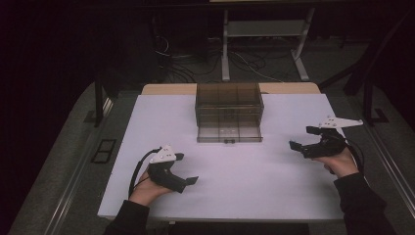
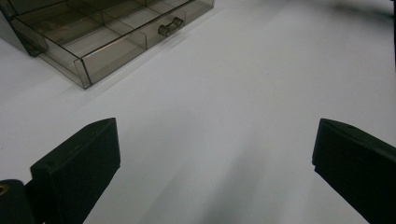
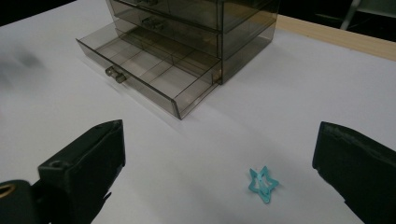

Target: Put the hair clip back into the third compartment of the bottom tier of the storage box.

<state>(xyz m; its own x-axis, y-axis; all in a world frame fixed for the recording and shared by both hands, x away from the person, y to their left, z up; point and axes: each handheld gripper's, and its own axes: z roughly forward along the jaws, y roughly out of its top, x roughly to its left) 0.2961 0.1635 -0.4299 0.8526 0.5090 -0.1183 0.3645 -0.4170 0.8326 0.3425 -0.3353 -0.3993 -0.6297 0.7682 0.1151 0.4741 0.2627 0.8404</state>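
Two grippers are hovering over the white table (image 1: 147, 117), both with jaws spread wide and nothing between them. The left gripper (image 1: 188, 169) is hanging near the person's side of the table; the right gripper (image 1: 300, 137) is hanging nearer the right edge, angled toward the middle.

In the right gripper view a small teal star clip (image 3: 262, 184) is lying flat on the table, between the two black jaws and a little ahead of them, touching neither. It is sitting apart from the smoky clear drawer box (image 3: 205, 28), whose bottom drawer (image 3: 144, 74) is standing pulled out, showing dividers and what look like bare compartments. In the left gripper view the same open drawer is showing at upper left, its small handle (image 2: 170, 26) facing the table.

Judging by its look, the clip is going to be very light, thin and stiff, probably metal with a smooth painted face, so it is likely sliding away rather than lifting if pushed from one side. Lying this flat, it is offering almost no height to pinch. The best hold seems to be across its narrow waist, jaws coming straight down and closing evenly from both sides, tips scraping the tabletop. Gripping at a point of the star is risking a flick or a twist out of the pads.
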